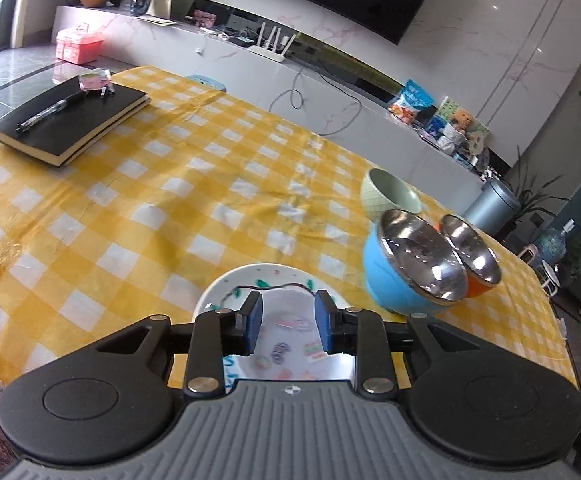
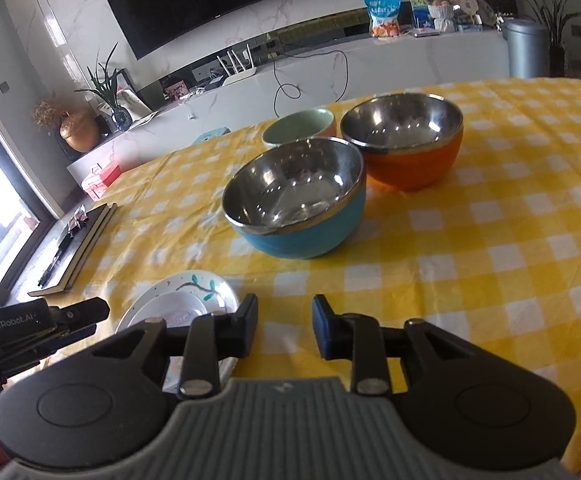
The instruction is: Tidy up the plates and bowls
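Inspecting L to R across the yellow-checked tablecloth (image 1: 130, 216). Far L: black notebook (image 1: 70, 120) w/ pen (image 1: 50, 112) lying on top, well apart from the crockery.

Left gripper (image 1: 288, 326) is hovering over the white plates (image 1: 286, 344), jaws standing apart, nothing between the pads. Right-wrist view is showing two plates nested there, the smaller plate (image 2: 178, 308) sitting inside the leaf-patterned plate (image 2: 210, 286). Judging the plate stack as done.

Right gripper (image 2: 284, 330) is hanging over bare cloth just R of the plates, jaws apart, gripping nothing.

Further R, bowls are sitting separate: blue bowl (image 2: 298, 204) nearest, orange bowl (image 2: 406, 148) behind-R and looking to touch it at the rim, green bowl (image 2: 300, 126) farthest back.

Step in hand, as judged: nesting the bowls. Recommending: take one rim w/ one pad inside, one outside; steel lining is looking slick, so clamp firmly; lift clear of the neighbour's rim before travelling; lower level into the receiving bowl.

Legible writing: "GenRobot.AI" on the left gripper's body in right-wrist view. Snack-bag print on the TV shelf is too small to read.
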